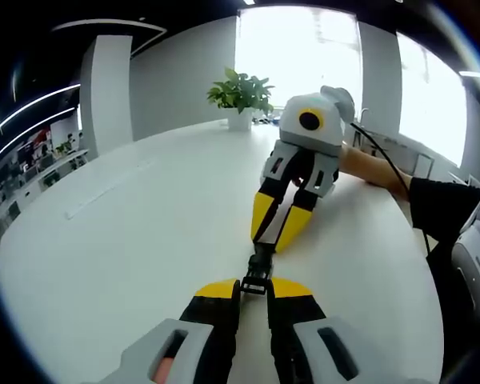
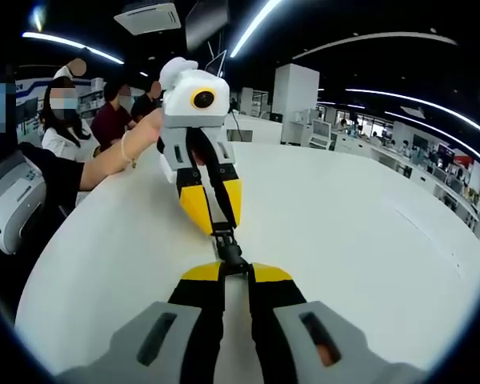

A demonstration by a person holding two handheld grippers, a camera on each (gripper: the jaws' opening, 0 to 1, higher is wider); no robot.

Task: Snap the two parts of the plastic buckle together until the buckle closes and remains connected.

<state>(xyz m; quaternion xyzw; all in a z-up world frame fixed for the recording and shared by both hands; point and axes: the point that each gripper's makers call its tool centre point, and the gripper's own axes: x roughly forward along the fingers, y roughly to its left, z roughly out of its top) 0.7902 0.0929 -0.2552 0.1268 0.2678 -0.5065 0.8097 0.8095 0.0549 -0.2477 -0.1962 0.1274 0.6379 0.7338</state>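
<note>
A small black plastic buckle point(image 1: 260, 264) spans the short gap between both grippers, just above the white table point(image 1: 128, 240). My left gripper point(image 1: 254, 286) rises from the bottom of the left gripper view, shut on the buckle's near end. My right gripper point(image 1: 274, 236) comes in from the upper right, tips pointing down, shut on the far end. In the right gripper view the right gripper point(image 2: 234, 272) pinches the buckle point(image 2: 229, 254) and the left gripper point(image 2: 216, 226) faces it, with a black strap point(image 2: 212, 184) running up between its jaws. The two halves meet; whether they are latched I cannot tell.
A potted plant point(image 1: 240, 94) stands at the table's far edge. A person's forearm point(image 1: 378, 170) and a black cable point(image 1: 392, 164) lie behind the right gripper. Several people point(image 2: 104, 112) sit at the back left. The table edge point(image 2: 432, 240) curves round on the right.
</note>
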